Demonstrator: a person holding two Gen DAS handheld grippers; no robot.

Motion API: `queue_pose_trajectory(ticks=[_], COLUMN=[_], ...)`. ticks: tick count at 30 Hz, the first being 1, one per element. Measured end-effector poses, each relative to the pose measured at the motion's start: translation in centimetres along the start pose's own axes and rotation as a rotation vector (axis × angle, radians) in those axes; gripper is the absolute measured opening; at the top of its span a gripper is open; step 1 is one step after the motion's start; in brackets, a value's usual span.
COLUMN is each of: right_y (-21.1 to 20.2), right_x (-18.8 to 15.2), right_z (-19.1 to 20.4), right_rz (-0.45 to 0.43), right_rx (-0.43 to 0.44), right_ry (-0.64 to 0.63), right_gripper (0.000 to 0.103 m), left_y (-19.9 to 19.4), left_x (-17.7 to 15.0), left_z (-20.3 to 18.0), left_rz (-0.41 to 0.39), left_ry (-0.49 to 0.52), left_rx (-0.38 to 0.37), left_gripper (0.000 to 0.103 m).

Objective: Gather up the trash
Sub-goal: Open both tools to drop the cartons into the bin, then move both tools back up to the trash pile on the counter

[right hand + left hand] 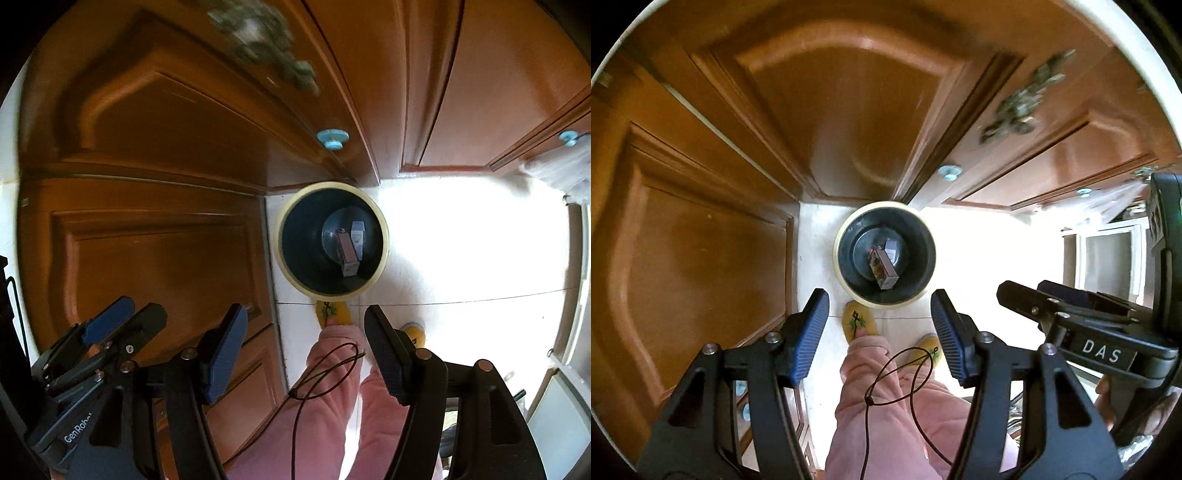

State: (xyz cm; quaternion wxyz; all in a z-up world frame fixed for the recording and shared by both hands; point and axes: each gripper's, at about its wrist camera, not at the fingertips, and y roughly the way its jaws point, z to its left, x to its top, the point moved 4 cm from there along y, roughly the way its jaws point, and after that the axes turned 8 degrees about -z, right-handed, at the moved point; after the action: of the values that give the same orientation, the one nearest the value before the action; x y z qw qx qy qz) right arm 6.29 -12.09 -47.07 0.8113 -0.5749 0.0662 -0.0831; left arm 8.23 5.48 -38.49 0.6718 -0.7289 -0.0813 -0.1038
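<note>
A round dark bin with a cream rim (846,284) (286,273) stands on the white floor below both grippers, in a corner of wooden cabinets. Inside lie a small carton (882,267) (347,254) and a pale box (357,234). My left gripper (879,332) is open and empty, held high above the bin's near rim. My right gripper (306,350) is open and empty too, also high above the bin. The right gripper shows in the left wrist view (1071,314), the left gripper in the right wrist view (107,332).
Brown wooden cabinet doors (683,258) (155,258) with pale blue knobs (332,137) surround the bin at left and behind. The person's pink trouser legs (886,398) and yellow slippers (857,320) stand just before the bin. A thin black cord (905,373) dangles. Bright white floor (461,243) lies right.
</note>
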Motion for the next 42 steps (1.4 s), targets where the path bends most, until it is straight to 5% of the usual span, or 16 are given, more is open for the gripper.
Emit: queue_pose_trajectory(ticks=[25,42], right_y=[-28.7,-39.4], right_x=[1.8,11.5], right_z=[9.5,13.2], right_rz=[-0.365,-0.574], right_rx=[0.061,0.038], right_ry=[-0.195,-0.134], right_gripper=[0.067,0.067], left_y=[-26.4,-32.7], left_x=[9.5,22.5], left_z=[-5.1,-5.4], left_rz=[-0.35,-0.495], left_ry=[0.175,0.305], left_rx=[-0.025,-0.018], left_gripper=[0.054,0.054])
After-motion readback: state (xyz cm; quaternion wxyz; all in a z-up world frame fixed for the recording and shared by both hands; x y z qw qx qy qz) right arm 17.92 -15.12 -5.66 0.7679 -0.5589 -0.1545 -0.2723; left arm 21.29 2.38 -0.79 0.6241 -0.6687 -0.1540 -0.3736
